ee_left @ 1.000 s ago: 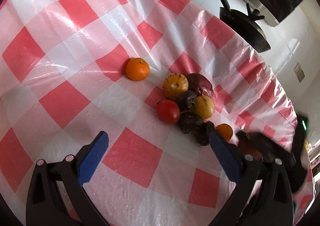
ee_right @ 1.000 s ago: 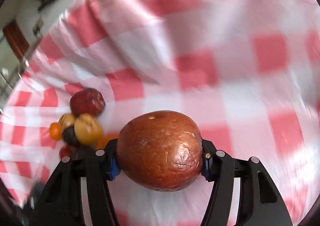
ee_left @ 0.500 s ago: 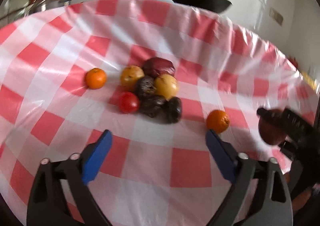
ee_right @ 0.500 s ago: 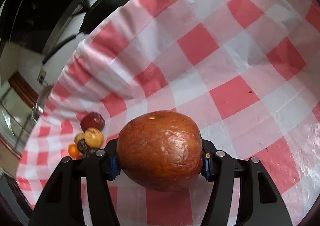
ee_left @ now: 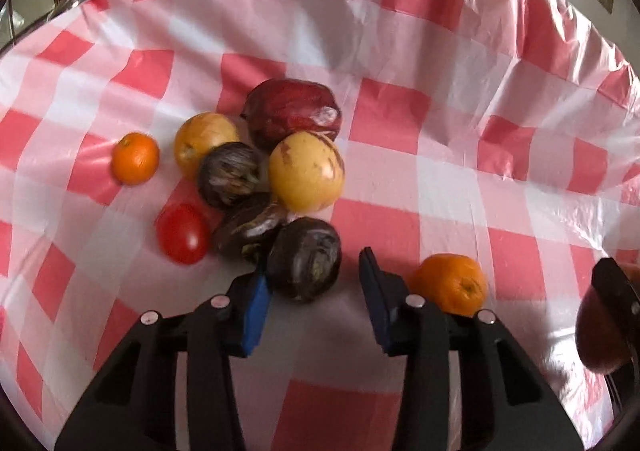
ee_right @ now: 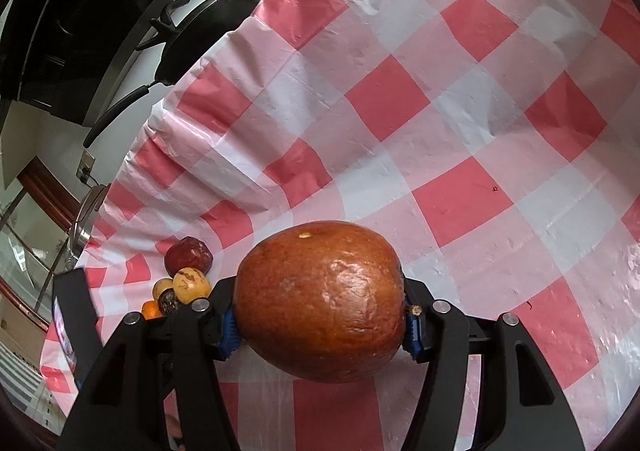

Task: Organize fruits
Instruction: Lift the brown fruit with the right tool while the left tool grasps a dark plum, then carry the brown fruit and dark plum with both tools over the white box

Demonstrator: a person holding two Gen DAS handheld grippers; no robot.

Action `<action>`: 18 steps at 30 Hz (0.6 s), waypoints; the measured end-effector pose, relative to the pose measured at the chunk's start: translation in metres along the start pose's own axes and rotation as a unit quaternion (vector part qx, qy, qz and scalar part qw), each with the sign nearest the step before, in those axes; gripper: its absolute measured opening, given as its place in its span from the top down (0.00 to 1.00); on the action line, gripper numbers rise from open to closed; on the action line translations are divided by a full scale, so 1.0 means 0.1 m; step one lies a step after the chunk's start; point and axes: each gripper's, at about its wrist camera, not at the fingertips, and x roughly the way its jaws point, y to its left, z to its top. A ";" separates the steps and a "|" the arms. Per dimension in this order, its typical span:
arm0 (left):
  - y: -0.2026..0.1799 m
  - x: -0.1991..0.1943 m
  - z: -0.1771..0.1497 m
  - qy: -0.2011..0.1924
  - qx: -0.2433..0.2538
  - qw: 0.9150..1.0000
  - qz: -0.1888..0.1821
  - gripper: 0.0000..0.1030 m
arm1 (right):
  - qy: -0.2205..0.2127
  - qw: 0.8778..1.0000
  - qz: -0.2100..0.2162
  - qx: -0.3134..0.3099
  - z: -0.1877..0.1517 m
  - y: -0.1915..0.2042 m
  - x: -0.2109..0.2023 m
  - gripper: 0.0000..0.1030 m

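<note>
A checked red-and-white cloth is spread over the surface [ee_left: 400,179], and a cluster of fruits is gathered on it. The left gripper [ee_left: 314,271] is pointed down at the near edge of that cluster, and its fingers are being closed around a dark purple fruit [ee_left: 304,259]. The fruit is touched by one blue pad, while a narrow gap is seen at the other. Just behind it a yellow fruit [ee_left: 306,177] and a dark red fruit [ee_left: 294,119] are packed together, with a red tomato [ee_left: 183,233] to one side. One orange [ee_left: 452,283] is seen just beside the fingers, another [ee_left: 135,158] at the far side of the cluster.

A large brown-red fruit [ee_right: 320,303] is clamped between the fingers of the right gripper [ee_right: 320,327] and held clear above the cloth, well apart from the cluster
</note>
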 end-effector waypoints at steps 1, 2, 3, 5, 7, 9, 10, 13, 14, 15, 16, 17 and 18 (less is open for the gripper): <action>0.00 -0.01 -0.01 -0.002 0.001 1.000 -0.011 0.70 | 0.000 1.000 0.000 0.001 0.00 -0.01 0.00 0.42; 0.01 -0.04 -0.03 -0.004 -0.002 1.000 -0.020 0.70 | 0.000 1.000 0.001 0.003 0.00 -0.01 0.00 0.42; 0.06 -0.10 -0.10 -0.008 -0.011 0.999 -0.029 0.70 | 0.000 1.000 0.002 0.004 0.00 -0.01 -0.01 0.42; 0.13 -0.25 -0.23 -0.017 -0.026 0.999 -0.044 0.71 | 0.000 1.000 0.002 0.003 0.00 -0.02 0.00 0.42; 0.23 -0.46 -0.41 -0.033 -0.038 0.997 -0.053 0.71 | 0.000 1.000 0.002 0.004 0.00 -0.02 -0.01 0.42; 0.33 -0.65 -0.56 -0.052 -0.043 0.996 -0.057 0.71 | 0.000 1.000 0.001 0.003 0.00 -0.01 0.00 0.42; 0.36 -0.70 -0.63 -0.059 -0.044 0.996 -0.057 0.71 | 0.001 1.000 0.000 0.001 0.00 -0.01 0.00 0.42; 0.45 -0.78 -0.75 -0.072 -0.052 0.994 -0.059 0.71 | 0.000 1.000 -0.001 -0.004 -0.01 0.01 -0.01 0.42; 0.46 -0.80 -0.76 -0.074 -0.057 0.994 -0.062 0.71 | 0.000 1.000 0.000 -0.006 -0.01 0.01 0.00 0.42; 0.47 -0.81 -0.76 -0.076 -0.060 0.993 -0.062 0.71 | -0.001 1.000 0.000 -0.007 -0.01 0.02 -0.01 0.42; 0.46 -0.82 -0.76 -0.075 -0.061 0.993 -0.066 0.71 | -0.001 1.000 0.001 -0.007 -0.01 0.01 -0.01 0.42; 0.45 -0.82 -0.76 -0.074 -0.062 0.993 -0.070 0.71 | -0.002 1.000 0.000 -0.007 -0.01 0.01 -0.01 0.42; 0.46 -0.82 -0.76 -0.076 -0.063 0.993 -0.071 0.71 | -0.004 1.000 -0.001 -0.007 -0.01 0.01 -0.01 0.42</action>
